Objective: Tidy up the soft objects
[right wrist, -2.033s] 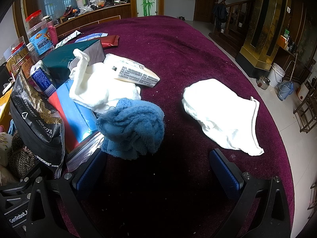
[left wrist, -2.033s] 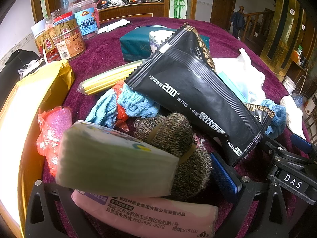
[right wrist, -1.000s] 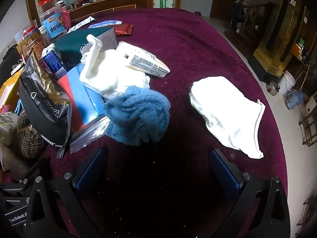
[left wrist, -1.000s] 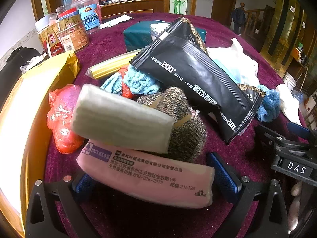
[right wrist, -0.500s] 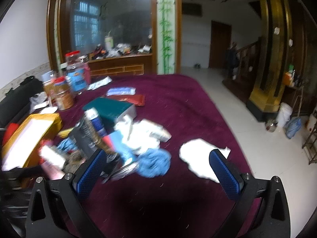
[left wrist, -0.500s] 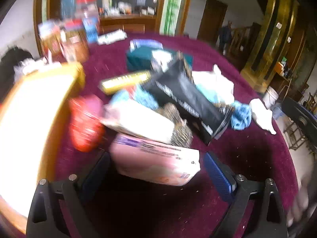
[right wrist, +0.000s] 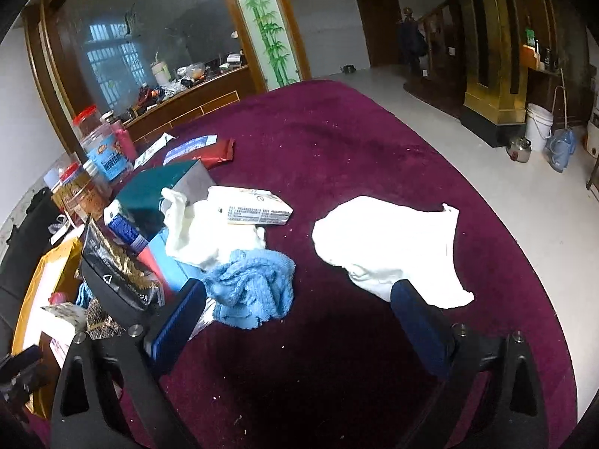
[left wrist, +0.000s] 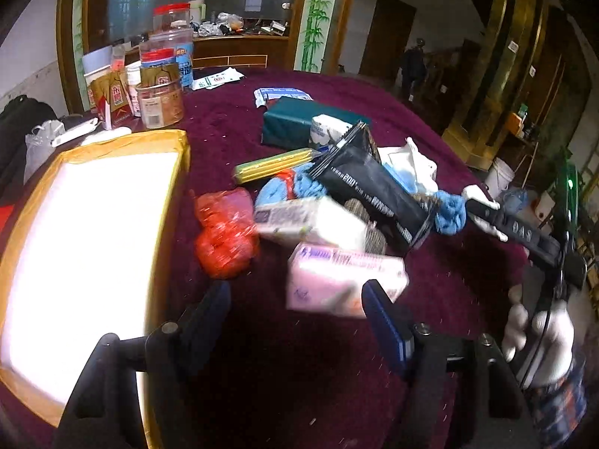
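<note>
Left gripper (left wrist: 295, 310): jaws closing, nothing pressed between the pads. Pink tissue pack (left wrist: 344, 280) lies just beyond the right-hand finger, lower centre of the left wrist view, partly overlapping that fingertip in the picture; contact cannot be told, and the frame is blurred here. Bare maroon tablecloth (left wrist: 284, 374) fills the gap between the fingers.

Right gripper (right wrist: 299, 299): jaws stand apart, empty. Blue knitted cloth (right wrist: 254, 292) sits bunched just past the left-hand finger, centre of the right wrist view. White cloth (right wrist: 389, 239) lies flat at centre right, its near edge behind the right-hand fingertip, well apart from the main heap.

Outward, left wrist view: a heap at centre. White wrapped pack (left wrist: 310, 220) rests above the pink one, leaning on a brown knitted item (left wrist: 370, 232). Black foil pouch (left wrist: 374, 194) slants across the top. Red plastic bag (left wrist: 224, 232) to the left of the pile. Yellow-rimmed tray (left wrist: 176, 194) along the left edge, interior washed out by glare; contents cannot be read. Teal box (left wrist: 292, 123) and jars (left wrist: 161, 101) further back.

Progress, as judged: early. Soft things remain mixed with packets and boxes. No sorted group is visible. Cloths, knitted pieces and tissue packs all seem left to gather.
</note>
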